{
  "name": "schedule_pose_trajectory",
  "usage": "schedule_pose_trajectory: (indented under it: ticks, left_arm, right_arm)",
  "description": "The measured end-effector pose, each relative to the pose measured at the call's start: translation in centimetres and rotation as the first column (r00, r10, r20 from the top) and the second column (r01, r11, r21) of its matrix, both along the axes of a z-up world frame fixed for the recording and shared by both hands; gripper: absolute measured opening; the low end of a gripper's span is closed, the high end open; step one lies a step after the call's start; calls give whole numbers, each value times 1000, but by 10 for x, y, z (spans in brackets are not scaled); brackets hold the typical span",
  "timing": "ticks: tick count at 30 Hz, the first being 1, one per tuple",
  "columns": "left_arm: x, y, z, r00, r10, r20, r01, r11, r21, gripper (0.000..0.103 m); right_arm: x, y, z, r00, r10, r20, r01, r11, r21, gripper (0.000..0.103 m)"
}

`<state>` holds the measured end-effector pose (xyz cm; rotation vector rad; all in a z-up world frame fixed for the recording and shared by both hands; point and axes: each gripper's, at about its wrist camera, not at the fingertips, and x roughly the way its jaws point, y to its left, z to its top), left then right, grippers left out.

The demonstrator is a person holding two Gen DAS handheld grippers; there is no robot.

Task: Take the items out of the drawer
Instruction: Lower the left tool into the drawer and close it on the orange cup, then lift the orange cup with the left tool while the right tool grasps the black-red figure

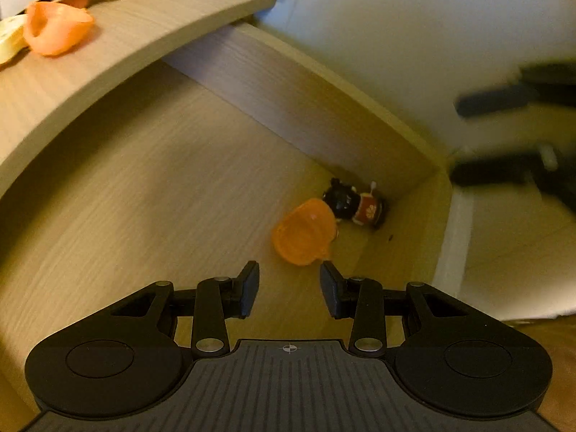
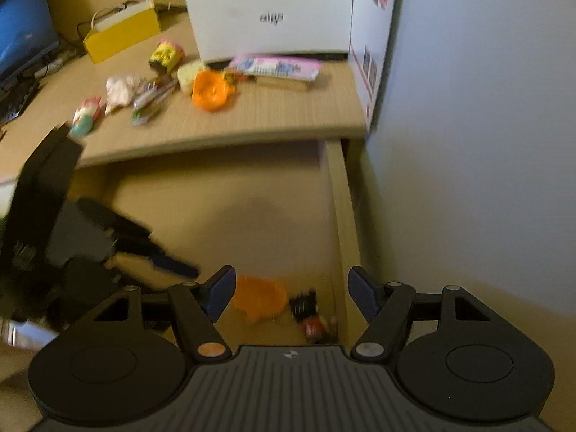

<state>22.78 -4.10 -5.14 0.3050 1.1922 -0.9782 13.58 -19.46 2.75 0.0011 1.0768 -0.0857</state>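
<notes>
The wooden drawer (image 1: 151, 187) is pulled out under the desk. In its front right corner lie an orange plastic cup (image 1: 304, 232) and, touching it, a small black and red toy figure (image 1: 354, 205). My left gripper (image 1: 289, 288) is open just short of the cup, with nothing between its fingers. The right wrist view shows the same cup (image 2: 259, 297) and toy (image 2: 309, 315) low between the blue pads of my right gripper (image 2: 291, 297), which hangs open above the drawer's front edge. The left gripper (image 2: 108, 237) appears blurred at the left of that view.
On the desk top (image 2: 273, 115) lie another orange cup (image 2: 212, 90), a pink packet (image 2: 277, 66), a yellow box (image 2: 122, 34), wrapped sweets (image 2: 86, 118) and a white box (image 2: 266, 7). A pale wall (image 2: 486, 108) runs close along the drawer's right side (image 2: 342, 208).
</notes>
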Motion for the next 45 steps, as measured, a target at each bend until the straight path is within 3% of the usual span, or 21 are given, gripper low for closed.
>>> schedule_pose_trajectory:
  ticks: [7,15,24,27,30,32,38,41,45]
  left_arm:
    - [4,-18,-3,1000,-6,1,6,1000,-6,41]
    - [11,-26,-14,998,-47,47,48,998,-35,41]
    - [16,-43,-40,998,-60,21,60,998,0,41]
    - [17,-47,-44,997,-75,-1,75,997,8,14]
    - [24,-43,-46,997,8,-77,-5,999,49,12]
    - [27,-35,-44,992,14,-123,-11,1000,25,11]
    - [30,12,-18,990,119,-82,-120,993,-15,10]
    - [33,44,-5,974,216,-72,-220,974,-57,10]
    - [31,82,8,947,315,-58,-320,942,-99,10]
  right_arm:
    - [-22,9,-25,993,61,-103,-68,995,-67,70]
    - [-25,4,-29,994,33,-109,-41,996,-76,70]
    - [-32,1,-34,992,8,-123,-18,996,-88,70]
    - [-33,2,-34,993,1,-119,-14,994,-104,70]
    - [-34,1,-32,994,2,-113,-15,994,-109,70]
    - [-33,1,-32,993,-1,-117,-12,993,-113,70]
    - [-10,6,-30,994,3,-105,-19,988,-155,67]
    - [11,7,-29,994,-9,-105,-6,990,-138,65]
    - [48,10,-42,985,-21,-171,4,995,-100,65]
